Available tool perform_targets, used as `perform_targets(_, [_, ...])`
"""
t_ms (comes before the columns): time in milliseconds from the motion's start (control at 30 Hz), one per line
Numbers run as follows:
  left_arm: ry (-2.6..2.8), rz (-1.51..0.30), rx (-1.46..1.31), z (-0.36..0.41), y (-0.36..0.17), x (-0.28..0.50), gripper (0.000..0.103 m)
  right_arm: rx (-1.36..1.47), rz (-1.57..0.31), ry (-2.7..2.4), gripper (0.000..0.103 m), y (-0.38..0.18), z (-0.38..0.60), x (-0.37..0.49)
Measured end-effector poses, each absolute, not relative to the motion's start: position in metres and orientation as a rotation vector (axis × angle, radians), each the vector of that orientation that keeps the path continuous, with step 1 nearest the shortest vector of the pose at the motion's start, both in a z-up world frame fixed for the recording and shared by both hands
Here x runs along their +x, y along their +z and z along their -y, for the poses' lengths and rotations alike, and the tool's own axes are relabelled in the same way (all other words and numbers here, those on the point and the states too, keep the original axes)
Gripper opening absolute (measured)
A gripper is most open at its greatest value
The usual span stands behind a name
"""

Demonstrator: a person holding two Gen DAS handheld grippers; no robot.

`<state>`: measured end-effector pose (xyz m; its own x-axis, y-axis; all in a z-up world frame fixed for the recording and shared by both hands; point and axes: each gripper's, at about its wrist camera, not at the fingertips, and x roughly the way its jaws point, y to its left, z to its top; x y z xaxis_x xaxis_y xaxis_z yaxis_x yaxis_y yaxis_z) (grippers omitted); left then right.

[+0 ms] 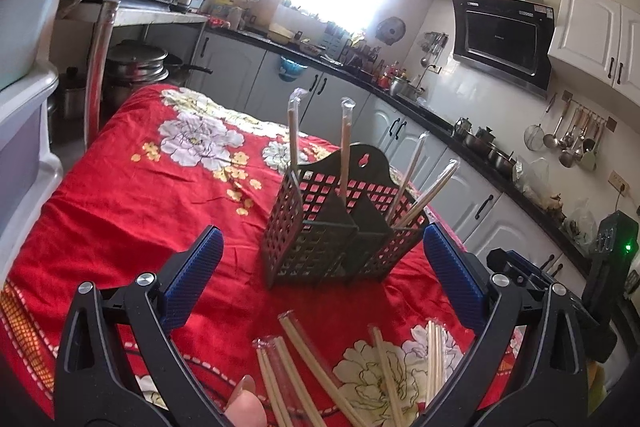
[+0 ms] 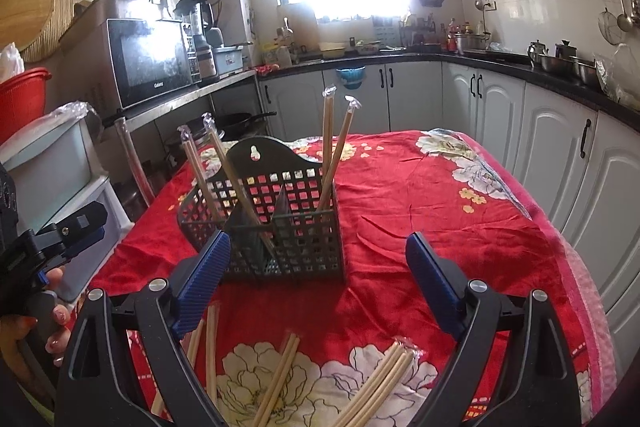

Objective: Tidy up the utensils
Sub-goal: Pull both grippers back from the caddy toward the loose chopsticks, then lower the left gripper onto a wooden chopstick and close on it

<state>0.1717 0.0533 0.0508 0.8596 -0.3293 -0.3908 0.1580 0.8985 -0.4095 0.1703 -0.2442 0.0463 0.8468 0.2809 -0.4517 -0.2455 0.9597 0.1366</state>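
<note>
From the left wrist view, the left hand-held gripper (image 1: 320,263) hangs over a desk draped in a red floral cloth (image 1: 132,195), its blue-padded jaws spread wide with nothing between the pads. Straight ahead, between the two fingers as seen, stands a black lattice utensil holder (image 1: 340,227) with inner dividers; four wrapped chopstick pairs (image 1: 346,143) stand upright or leaning in its compartments, two toward its left side and two tilted out at its right. Nearer the camera, loose wrapped chopsticks (image 1: 296,359) lie scattered on the cloth below the jaws, and a fingertip (image 1: 246,407) shows at the bottom edge. At the right edge part of the other gripper's black body with a green light is visible. Kitchen cabinets (image 1: 400,131) and a range hood (image 1: 500,39) line the wall behind. From the right wrist view, the right hand-held gripper (image 2: 318,285) is likewise opened wide and holds nothing, its pads apart from every object. The same utensil holder (image 2: 280,215) stands on the cloth just beyond the left pad, with chopsticks (image 2: 328,135) rising from its compartments. Loose chopsticks (image 2: 384,383) lie on the cloth (image 2: 440,195) below and between the jaws, some passing under the left finger. At the left edge a hand (image 2: 52,311) grips the other gripper's handle, and a microwave (image 2: 148,63) sits on a shelf beyond.
</note>
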Motion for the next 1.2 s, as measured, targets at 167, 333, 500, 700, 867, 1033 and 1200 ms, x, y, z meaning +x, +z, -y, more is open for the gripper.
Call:
perform_targets(167, [-0.238, -0.526, -0.398, -0.06, 0.038, 0.173, 0.092, 0.07, -0.516, 0.281, 0.087, 0.038, 0.245, 0.166])
perform_targets(333, [-0.228, -0.582, -0.396, -0.063, 0.025, 0.172, 0.092, 0.067, -0.557, 0.281, 0.087, 0.026, 0.248, 0.165])
perform_targets(500, [-0.252, -0.646, -0.389, -0.053, 0.011, 0.174, 0.09, 0.073, -0.606, 0.279, 0.087, 0.013, 0.254, 0.165])
perform_targets(700, [-0.285, -0.735, -0.363, -0.032, -0.007, 0.18, 0.082, 0.069, -0.65, 0.291, 0.086, 0.001, 0.258, 0.165])
perform_targets(867, [-0.312, -0.81, -0.374, -0.022, -0.025, 0.186, 0.073, 0.075, -0.706, 0.295, 0.075, -0.014, 0.261, 0.169])
perform_targets(1033, [-0.351, -0.869, -0.388, -0.013, -0.036, 0.191, 0.058, 0.089, -0.773, 0.297, 0.061, -0.029, 0.266, 0.178])
perform_targets(1200, [-0.363, -0.91, -0.369, -0.004, -0.041, 0.195, 0.05, 0.105, -0.836, 0.254, 0.058, -0.044, 0.279, 0.198])
